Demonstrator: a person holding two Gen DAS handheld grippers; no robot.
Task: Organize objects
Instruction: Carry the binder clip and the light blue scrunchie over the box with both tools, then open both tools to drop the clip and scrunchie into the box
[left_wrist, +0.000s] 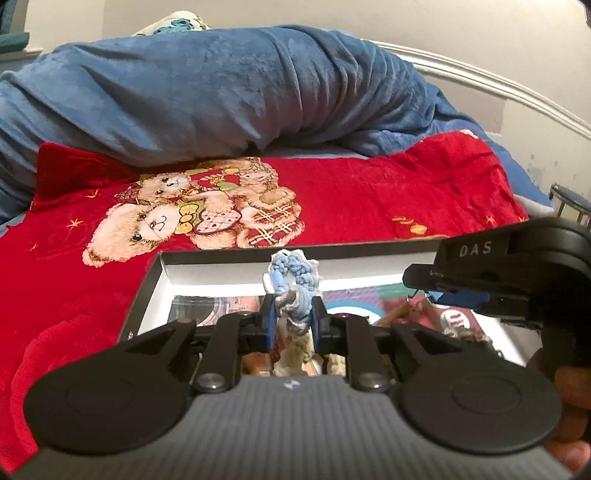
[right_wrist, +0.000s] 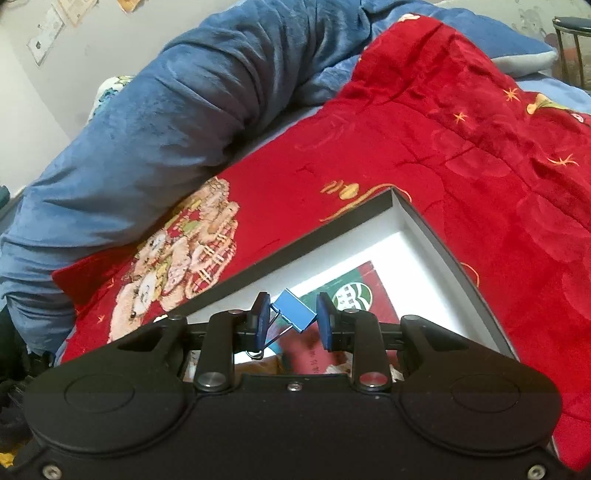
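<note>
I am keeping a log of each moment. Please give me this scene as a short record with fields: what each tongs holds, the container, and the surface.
left tongs: shut on a blue and cream hair tie
right tongs: shut on a blue binder clip
container: open box, white inside, printed cards in it
position: both tongs over the box
surface: red blanket with teddy bears
behind: blue blanket
</note>
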